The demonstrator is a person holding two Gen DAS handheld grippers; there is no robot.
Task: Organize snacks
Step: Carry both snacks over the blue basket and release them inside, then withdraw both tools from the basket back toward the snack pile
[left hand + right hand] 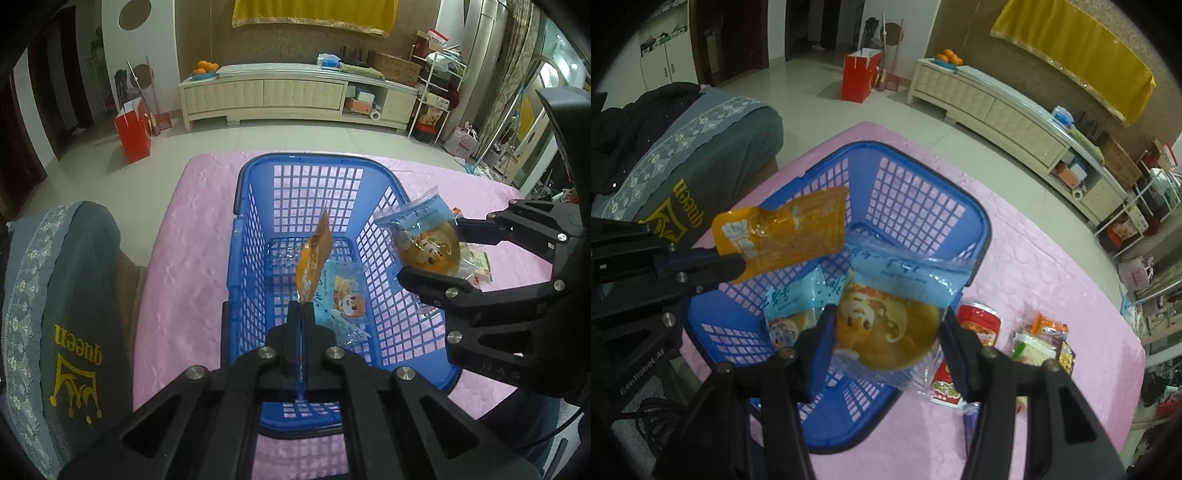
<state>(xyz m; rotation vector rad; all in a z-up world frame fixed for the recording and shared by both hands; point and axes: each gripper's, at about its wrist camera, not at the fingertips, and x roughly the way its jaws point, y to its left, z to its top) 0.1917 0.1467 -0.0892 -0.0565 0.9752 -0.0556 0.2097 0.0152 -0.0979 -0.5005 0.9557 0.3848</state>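
Note:
A blue plastic basket (258,229) (908,199) stands on the pink table. One blue cartoon snack pack (345,295) (786,306) lies on its floor. My left gripper (303,314) (738,264) is shut on an orange snack pouch (314,262) (790,229), held edge-up above the basket. My right gripper (884,332) (428,251) is shut on a clear blue pack with a cartoon-printed bun (886,317) (424,240), held over the basket's right rim.
Several loose snack packs (1034,339) lie on the pink tablecloth (1052,266) right of the basket. A chair with a grey "queen" cover (62,310) stands at the table's left. A TV cabinet (280,96) and a red bag (135,129) stand beyond.

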